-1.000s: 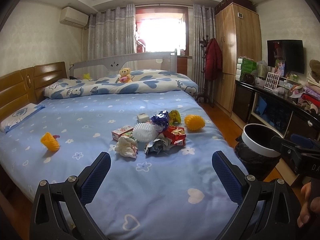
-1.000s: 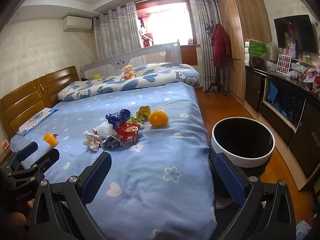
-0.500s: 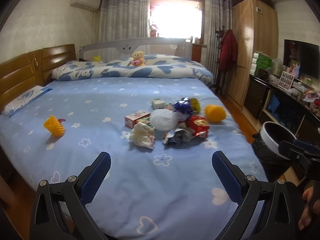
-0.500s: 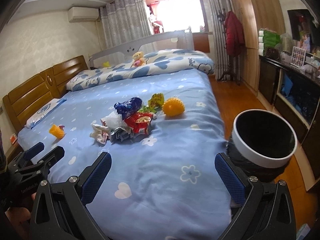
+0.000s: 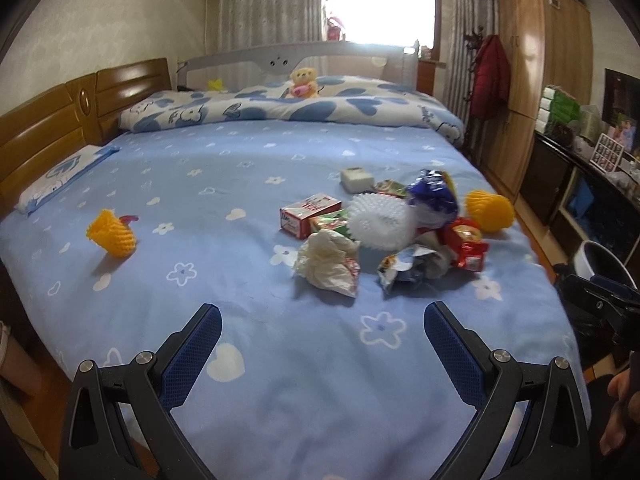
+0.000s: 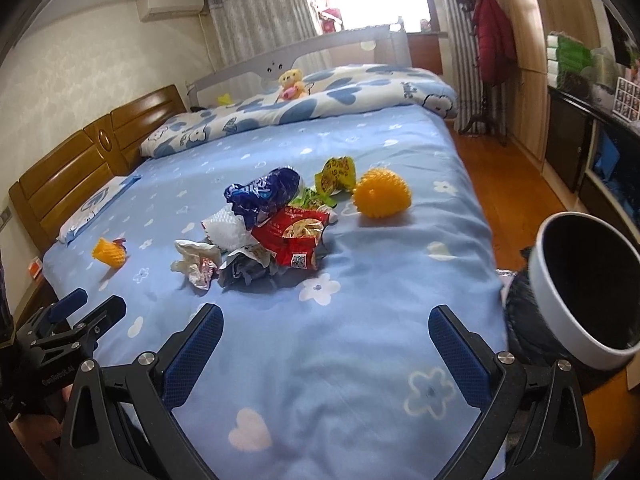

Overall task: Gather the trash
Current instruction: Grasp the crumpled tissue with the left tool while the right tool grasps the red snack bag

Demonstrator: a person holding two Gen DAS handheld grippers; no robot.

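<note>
We hold both claws spread and empty short of the trash pile [image 5: 384, 236] mid-bed; the left gripper [image 5: 322, 344] faces it squarely, while the bin [image 6: 580, 292] sits right of the right gripper [image 6: 326, 344].

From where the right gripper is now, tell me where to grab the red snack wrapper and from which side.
Take the red snack wrapper by its near lower edge, the flat corner with the printed code, coming from the near side of the bed. That edge looks free and thin, while its far end tucks under the blue wrapper. The right gripper is open and empty.
</note>
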